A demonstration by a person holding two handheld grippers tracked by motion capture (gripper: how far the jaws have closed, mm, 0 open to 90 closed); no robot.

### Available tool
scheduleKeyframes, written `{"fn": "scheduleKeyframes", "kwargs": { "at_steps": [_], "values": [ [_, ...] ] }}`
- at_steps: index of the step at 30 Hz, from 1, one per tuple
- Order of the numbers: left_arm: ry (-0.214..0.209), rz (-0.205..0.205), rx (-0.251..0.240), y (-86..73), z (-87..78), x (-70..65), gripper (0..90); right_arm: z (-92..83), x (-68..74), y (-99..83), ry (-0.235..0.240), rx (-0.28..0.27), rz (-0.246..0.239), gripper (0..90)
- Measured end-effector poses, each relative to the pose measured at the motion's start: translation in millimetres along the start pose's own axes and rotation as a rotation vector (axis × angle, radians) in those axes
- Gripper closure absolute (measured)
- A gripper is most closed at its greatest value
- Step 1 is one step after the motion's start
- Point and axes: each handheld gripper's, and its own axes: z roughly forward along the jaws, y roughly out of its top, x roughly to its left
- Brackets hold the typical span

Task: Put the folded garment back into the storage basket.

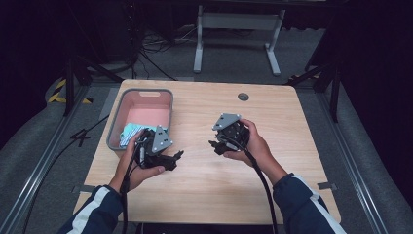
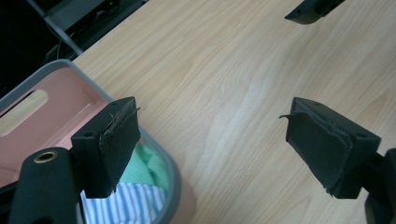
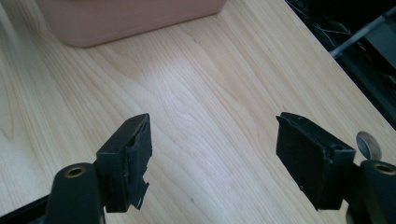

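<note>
Scene: a person holds a two-jaw gripper in each hand above a light wooden counter [image 1: 272, 122].
Left gripper [image 1: 170, 160]: held in the person's left hand [image 1: 139, 168], just beside the near right corner of the bin; jaws point toward the middle of the counter.
Left gripper state: jaws stand wide apart with nothing between them; in the left gripper view bare wood shows in the gap.
Right gripper [image 1: 217, 146]: held in the person's right hand [image 1: 253, 144] over the counter's middle, well apart from the bin, jaws turned toward the left gripper.
Right gripper state: jaws apart, nothing held; bare wood shows between the pads in the right gripper view.
Pads [image 2: 119, 135]: black, with frayed edges.
Bin [image 1: 117, 119]: rectangular tub with a grey rim, pink inside, and a slot handle in the far wall; it stands on the counter's left part.
Clothes [image 1: 130, 132]: crumpled fabric lying in the near end of the bin, against the near wall.
Clothes, appearance: one piece is plain mint green [image 2: 152, 170]; a second is white with thin blue stripes [image 2: 126, 205] and lies nearer the camera in the left gripper view.
Bin interior, far end: bare pink floor.
Grommet [image 1: 243, 96]: round dark hole near the counter's far edge.
Sleeves [image 1: 304, 204]: dark blue with a white stripe.
</note>
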Motion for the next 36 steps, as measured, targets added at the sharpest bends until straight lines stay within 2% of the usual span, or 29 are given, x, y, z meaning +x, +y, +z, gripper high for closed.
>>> {"fn": "scheduleKeyframes", "kwargs": {
  "at_steps": [4,11,16,22,25,36],
  "values": [
    [-0.030,0.028,0.008,1.3,5.5,-10.2,18.0,-6.2,-2.8,-13.1,0.007,0.012,0.000,27.5],
    [-0.062,0.061,0.025,-0.3,14.9,-23.6,17.7,-13.5,-4.7,-34.5,-0.010,0.038,-0.016,27.0],
    [-0.087,0.081,0.040,-2.8,22.7,-32.6,18.1,-18.4,-7.6,-49.9,-0.015,0.063,-0.005,26.8],
    [-0.101,0.110,0.035,-6.3,27.7,-38.7,18.9,-25.3,-10.2,-66.0,-0.031,0.074,0.014,27.0],
    [-0.113,0.091,0.036,-9.5,30.9,-39.1,18.5,-28.5,-10.6,-73.2,-0.040,0.070,0.026,28.4],
    [-0.180,0.102,0.093,-22.7,45.0,-45.6,19.2,-29.9,-7.5,-101.3,-0.055,0.105,0.057,28.1]
  ]
}}
